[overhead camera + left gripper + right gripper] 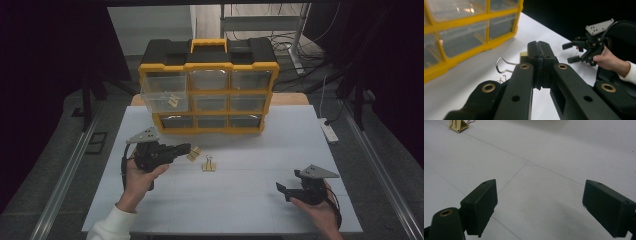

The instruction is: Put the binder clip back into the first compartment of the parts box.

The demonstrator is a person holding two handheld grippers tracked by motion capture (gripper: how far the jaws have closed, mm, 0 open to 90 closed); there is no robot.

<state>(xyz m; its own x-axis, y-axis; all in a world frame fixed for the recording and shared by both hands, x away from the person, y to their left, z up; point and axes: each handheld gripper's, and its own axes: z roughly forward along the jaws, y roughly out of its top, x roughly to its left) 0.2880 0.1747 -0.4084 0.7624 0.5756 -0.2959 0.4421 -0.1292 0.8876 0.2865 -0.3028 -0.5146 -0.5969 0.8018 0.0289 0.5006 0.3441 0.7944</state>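
Note:
My left gripper (188, 149) hangs above the white table (240, 210), left of centre, shut on a beige binder clip (194, 154). In the left gripper view the jaws (539, 48) are pressed together, with the clip's beige body (524, 53) and its wire handle (503, 65) sticking out to their left. A second beige binder clip (209, 165) stands on the table just right of the held one; it also sits at the top left of the right gripper view (457, 126). My right gripper (286, 190) rests low at the front right, open and holding nothing (539, 207).
A yellow and black drawer organizer (207, 65) stands at the table's far edge. Its upper left clear drawer (162, 97) is pulled out, with a beige clip (173, 102) inside. The other hand and right gripper (569, 53) appear far off in the left gripper view.

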